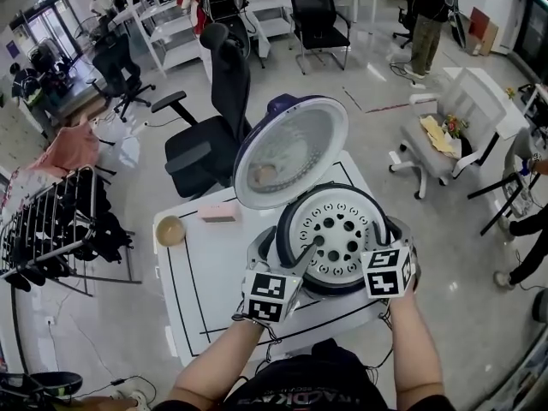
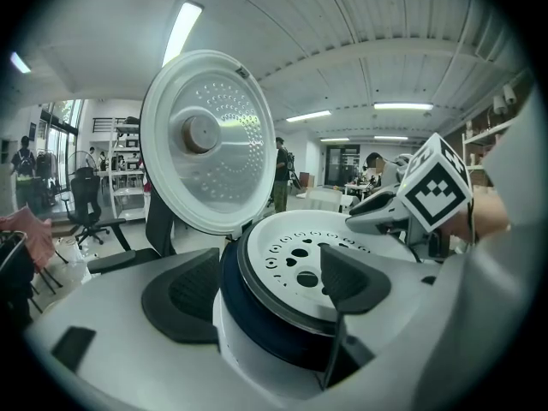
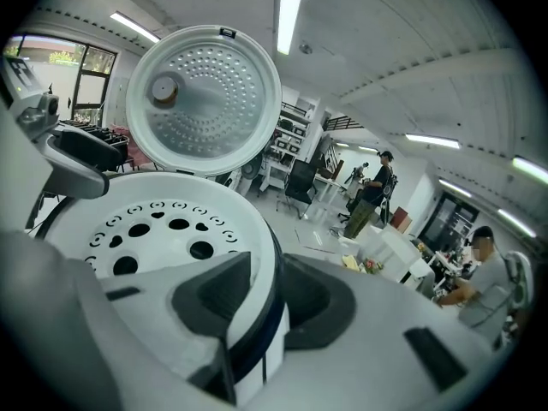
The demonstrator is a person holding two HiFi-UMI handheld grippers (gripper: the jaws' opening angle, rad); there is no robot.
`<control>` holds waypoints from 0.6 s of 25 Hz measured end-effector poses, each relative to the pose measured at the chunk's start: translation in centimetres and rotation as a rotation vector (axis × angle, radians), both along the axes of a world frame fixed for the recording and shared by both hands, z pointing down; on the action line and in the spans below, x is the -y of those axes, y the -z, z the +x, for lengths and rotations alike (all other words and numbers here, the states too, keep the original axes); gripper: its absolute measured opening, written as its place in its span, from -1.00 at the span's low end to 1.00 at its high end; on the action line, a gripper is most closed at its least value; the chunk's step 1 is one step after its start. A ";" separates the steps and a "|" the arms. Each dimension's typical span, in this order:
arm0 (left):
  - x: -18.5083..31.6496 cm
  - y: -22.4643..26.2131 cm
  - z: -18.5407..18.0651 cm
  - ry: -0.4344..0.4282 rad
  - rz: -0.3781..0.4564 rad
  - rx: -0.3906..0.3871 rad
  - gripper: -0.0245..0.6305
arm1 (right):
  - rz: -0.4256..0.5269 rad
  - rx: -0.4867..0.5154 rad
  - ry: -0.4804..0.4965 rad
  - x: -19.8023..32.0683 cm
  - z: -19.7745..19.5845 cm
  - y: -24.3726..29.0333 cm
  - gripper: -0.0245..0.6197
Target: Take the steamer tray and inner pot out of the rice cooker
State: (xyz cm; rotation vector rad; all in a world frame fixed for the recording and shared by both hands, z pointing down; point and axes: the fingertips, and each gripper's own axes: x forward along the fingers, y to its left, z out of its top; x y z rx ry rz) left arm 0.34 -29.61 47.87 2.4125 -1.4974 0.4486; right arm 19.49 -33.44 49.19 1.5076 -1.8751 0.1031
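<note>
White, round, perforated steamer tray (image 1: 341, 229) seated in the top of the white rice cooker with a dark blue band (image 2: 257, 336), on the white table with black lines (image 1: 210, 272). The steamer tray lies flat, holed face upward. Being round, it has no long axis, and its centre line runs straight up. The cooker's round silver-lined lid (image 1: 291, 152) stands open and upright behind it, inner face turned toward me.

My left gripper (image 2: 267, 282) straddles the near left part of the rim with its jaws wide apart. One pad hangs over the tray and the other stands outside the cooker wall; I hold nothing with it.

My right gripper (image 3: 264, 298) sits at the near right part of the rim. Its jaws are drawn in on the tray's edge, one pad inside and one outside, both pressing.
</note>
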 end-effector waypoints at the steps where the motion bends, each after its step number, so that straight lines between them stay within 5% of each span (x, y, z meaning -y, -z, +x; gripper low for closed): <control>1: -0.1 0.0 0.0 -0.001 -0.003 -0.003 0.18 | 0.014 0.004 -0.003 -0.1 0.0 0.3 -0.58; 15: 0.2 0.9 1.1 -0.028 0.011 0.006 0.17 | 0.128 0.166 -0.036 -1.4 0.3 2.9 -0.66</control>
